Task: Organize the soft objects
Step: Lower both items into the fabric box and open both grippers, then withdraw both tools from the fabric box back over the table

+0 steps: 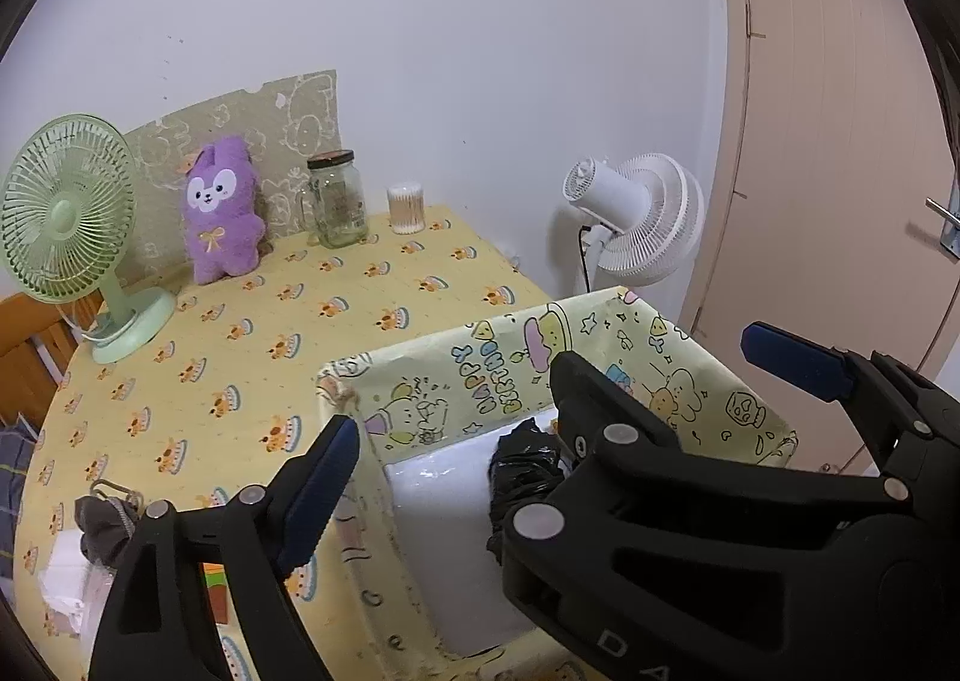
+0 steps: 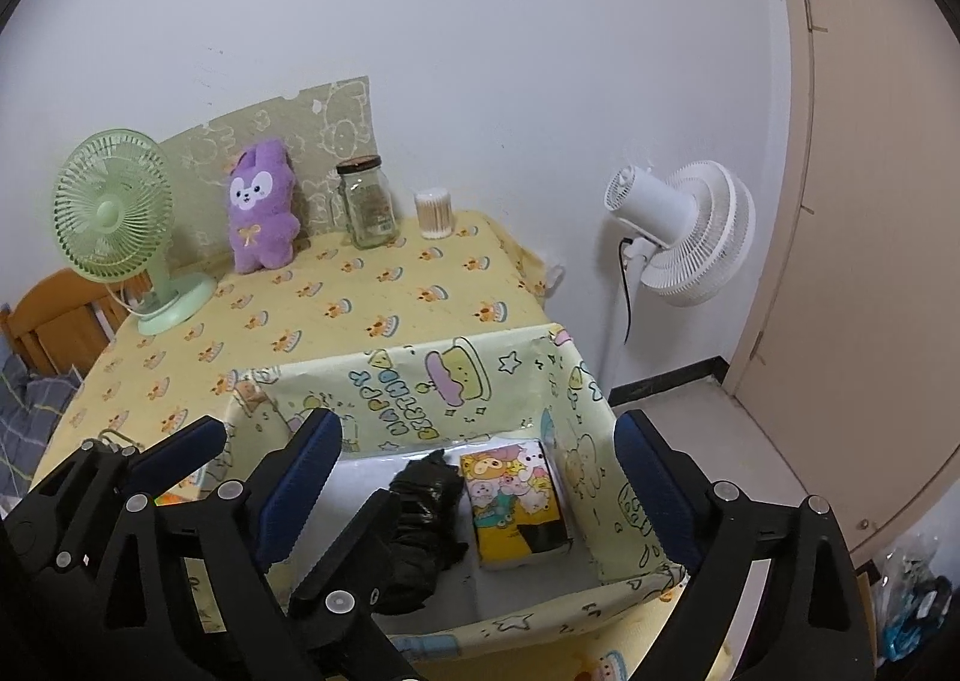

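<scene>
A cartoon-printed storage box [image 2: 420, 399] stands open at the table's near right corner; it also shows in the left wrist view [image 1: 480, 375]. Inside lie a crumpled black plastic bag [image 2: 420, 507] and a cartoon tissue pack [image 2: 516, 501]. The bag shows in the left wrist view [image 1: 522, 471]. My right gripper [image 2: 480, 483] is open and empty over the box. My left gripper [image 1: 552, 399] is open and empty at the box's left side; the right gripper crosses in front of it. A purple plush bunny [image 1: 222, 207] leans at the table's back. A grey cloth [image 1: 102, 525] lies at the near left.
A green desk fan [image 1: 78, 225] stands at the back left. A glass jar [image 1: 336, 201] and a cotton-swab tub [image 1: 407, 208] stand at the back. A white floor fan [image 2: 684, 231] and a door [image 2: 870, 201] are to the right. White tissue [image 1: 66, 579] lies near the cloth.
</scene>
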Action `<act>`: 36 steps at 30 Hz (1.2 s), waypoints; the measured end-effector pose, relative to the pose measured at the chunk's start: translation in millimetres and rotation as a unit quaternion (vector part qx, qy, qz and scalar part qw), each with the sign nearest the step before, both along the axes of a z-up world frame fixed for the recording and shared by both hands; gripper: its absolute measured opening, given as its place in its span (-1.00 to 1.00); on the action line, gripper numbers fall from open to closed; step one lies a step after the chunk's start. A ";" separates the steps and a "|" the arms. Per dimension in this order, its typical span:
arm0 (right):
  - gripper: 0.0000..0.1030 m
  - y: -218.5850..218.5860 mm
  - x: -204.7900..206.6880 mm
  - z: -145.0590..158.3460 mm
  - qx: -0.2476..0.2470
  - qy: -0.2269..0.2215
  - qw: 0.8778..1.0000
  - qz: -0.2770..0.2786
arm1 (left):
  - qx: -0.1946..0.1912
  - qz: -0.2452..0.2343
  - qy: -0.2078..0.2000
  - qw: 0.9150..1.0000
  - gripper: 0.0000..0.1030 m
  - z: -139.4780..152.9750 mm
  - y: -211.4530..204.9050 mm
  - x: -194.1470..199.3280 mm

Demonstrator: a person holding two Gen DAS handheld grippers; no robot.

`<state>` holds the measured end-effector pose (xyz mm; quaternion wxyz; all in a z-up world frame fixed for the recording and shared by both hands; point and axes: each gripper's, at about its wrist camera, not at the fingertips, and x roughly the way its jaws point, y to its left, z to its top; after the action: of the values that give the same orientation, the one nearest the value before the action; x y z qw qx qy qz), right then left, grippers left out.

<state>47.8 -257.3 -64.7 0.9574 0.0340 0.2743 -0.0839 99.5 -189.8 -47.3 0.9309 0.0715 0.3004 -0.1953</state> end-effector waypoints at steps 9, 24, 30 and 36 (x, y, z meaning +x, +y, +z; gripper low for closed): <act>0.84 20.3 -8.8 10.1 -0.009 -0.013 1.000 0.004 | -0.005 0.006 -0.016 1.000 0.76 10.7 17.9 -9.3; 0.84 55.3 -25.5 28.4 -0.020 -0.040 0.999 0.012 | -0.014 0.021 -0.046 0.999 0.79 30.5 51.7 -24.4; 0.85 73.1 -28.5 31.8 -0.022 -0.048 0.998 0.021 | -0.016 0.033 -0.056 0.998 0.80 34.3 69.4 -29.0; 0.85 92.6 -30.2 34.1 -0.020 -0.054 0.998 0.034 | -0.016 0.048 -0.063 0.997 0.81 36.4 89.3 -33.4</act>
<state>17.6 -164.7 -30.6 0.9736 0.0102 0.2214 -0.0551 66.0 -100.6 -10.9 0.9572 0.0544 0.2410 -0.1506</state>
